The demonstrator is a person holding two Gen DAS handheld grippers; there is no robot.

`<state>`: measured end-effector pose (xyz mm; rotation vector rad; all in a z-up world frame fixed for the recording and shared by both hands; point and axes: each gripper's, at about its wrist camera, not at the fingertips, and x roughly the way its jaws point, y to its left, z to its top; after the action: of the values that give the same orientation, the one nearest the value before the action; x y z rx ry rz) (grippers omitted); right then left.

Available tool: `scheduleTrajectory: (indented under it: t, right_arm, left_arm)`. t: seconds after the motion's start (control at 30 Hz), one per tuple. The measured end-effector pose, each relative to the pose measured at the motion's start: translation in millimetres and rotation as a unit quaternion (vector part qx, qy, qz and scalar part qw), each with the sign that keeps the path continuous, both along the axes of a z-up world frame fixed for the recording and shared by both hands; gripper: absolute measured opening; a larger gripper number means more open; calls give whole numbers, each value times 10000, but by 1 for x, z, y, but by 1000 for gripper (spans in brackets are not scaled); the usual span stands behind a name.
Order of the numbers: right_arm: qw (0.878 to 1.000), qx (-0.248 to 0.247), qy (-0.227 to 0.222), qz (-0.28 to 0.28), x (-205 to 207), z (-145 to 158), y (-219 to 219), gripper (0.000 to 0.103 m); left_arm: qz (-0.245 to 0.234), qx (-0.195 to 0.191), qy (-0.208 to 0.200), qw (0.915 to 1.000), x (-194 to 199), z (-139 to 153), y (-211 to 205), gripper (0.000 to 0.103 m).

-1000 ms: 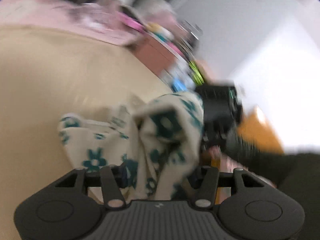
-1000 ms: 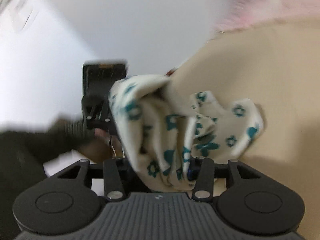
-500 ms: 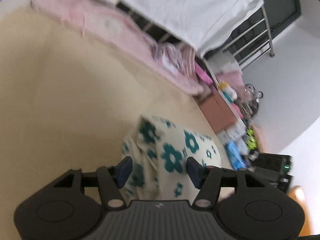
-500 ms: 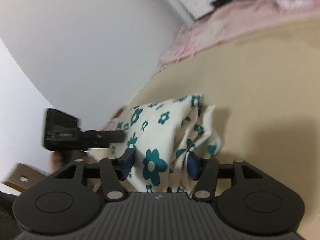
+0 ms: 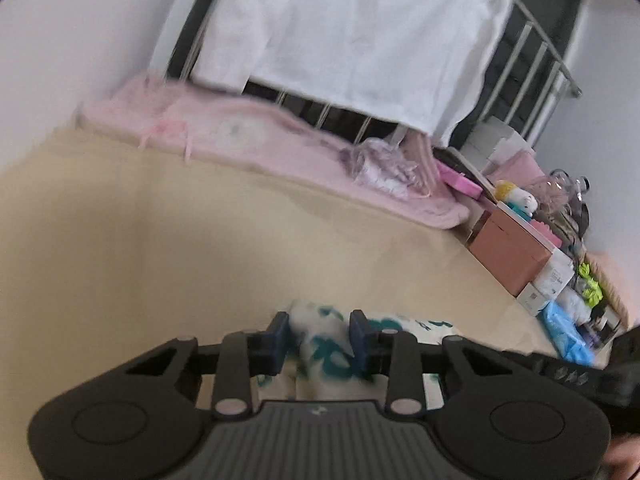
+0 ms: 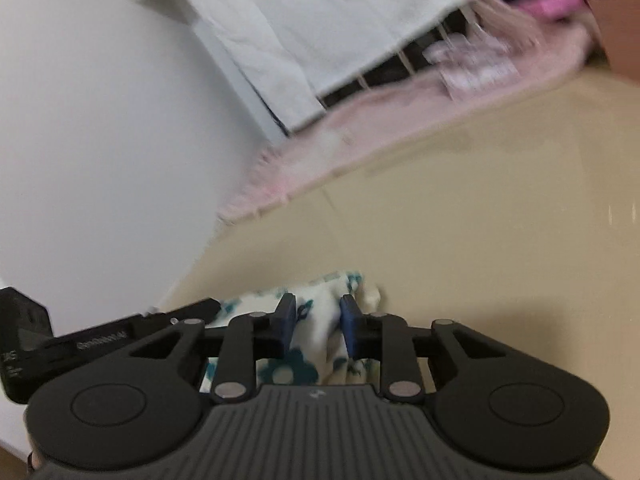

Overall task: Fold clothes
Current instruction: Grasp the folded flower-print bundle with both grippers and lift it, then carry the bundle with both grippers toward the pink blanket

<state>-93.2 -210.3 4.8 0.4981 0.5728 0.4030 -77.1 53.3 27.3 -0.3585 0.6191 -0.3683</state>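
Observation:
A cream garment with teal flowers (image 5: 404, 326) lies bunched on the beige bed surface (image 5: 160, 240). My left gripper (image 5: 318, 336) is closing, and its blue pads pinch a fold of the garment at its left end. In the right wrist view the same garment (image 6: 256, 300) sits low in the picture. My right gripper (image 6: 317, 320) is closing too, with a ridge of the cloth squeezed between its pads. Each gripper shows at the edge of the other's view, close alongside. Most of the garment is hidden under the gripper bodies.
A pink fluffy blanket (image 5: 280, 136) runs along the far edge of the bed. Behind it a white sheet (image 5: 360, 40) hangs over a metal rail. Cardboard boxes (image 5: 512, 248), toys and a blue packet (image 5: 568, 336) crowd the right side. A white wall (image 6: 100, 120) stands at the left.
Both grippers tipped from looking down at the lifted, hanging garment to pointing across the bed. The garment now lies low on the surface, and both pairs of pads have narrowed onto it.

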Motion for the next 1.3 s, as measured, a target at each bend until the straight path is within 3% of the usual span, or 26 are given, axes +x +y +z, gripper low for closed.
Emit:
scheduleTrajectory:
  t: [0.13, 0.2, 0.27, 0.33, 0.43, 0.53, 0.6, 0.67, 0.9, 1.03, 1.17, 1.3]
  right_arm:
    - [9998, -17, 26, -206, -1, -6, -1, 25]
    - [9983, -353, -290, -364, -13, 8, 1, 26]
    - [9928, -691, -915, -349, -26, 26, 11, 26]
    - [9849, -984, -1423, 11, -41, 42, 26, 26]
    - [9762, -1449, -1561, 414, -44, 43, 57, 25]
    - [9751, -1770, -1224, 541, -34, 21, 79, 18]
    - [9730, -1844, -1311, 461, -36, 11, 84, 18]
    - [9731, -1829, -1343, 408, -38, 4, 86, 18]
    - [9680, -1933, -1555, 379, -51, 9, 86, 18]
    - [9757, -1527, -1559, 193, -48, 27, 73, 18]
    - [9843, -1236, -1249, 155, -20, 41, 60, 19]
    - [9857, -1553, -536, 377, 9, 28, 68, 18]
  left_arm:
    - [139, -14, -116, 9998, -8, -2, 8, 45]
    - [410, -73, -397, 9983, -17, 9, 15, 44]
    - [637, -34, -858, 9943, -32, 26, 14, 43]
    - [801, 8, -1304, 9882, -48, 39, 8, 31]
    - [967, 424, -1684, 9800, -64, 41, -20, 16]
    - [866, 844, -1260, 9846, -57, 18, -38, 9]
    - [861, 1073, -994, 9855, -53, -2, -41, 8]
    - [904, 1091, -1055, 9843, -56, -13, -39, 10]
    - [1039, 1034, -1149, 9825, -63, 0, -35, 15]
    - [1117, 847, -1437, 9796, -68, 19, -39, 16]
    - [968, 1064, -1144, 9830, -48, 25, -57, 16]
    - [936, 1349, -763, 9835, -29, 7, -65, 15]
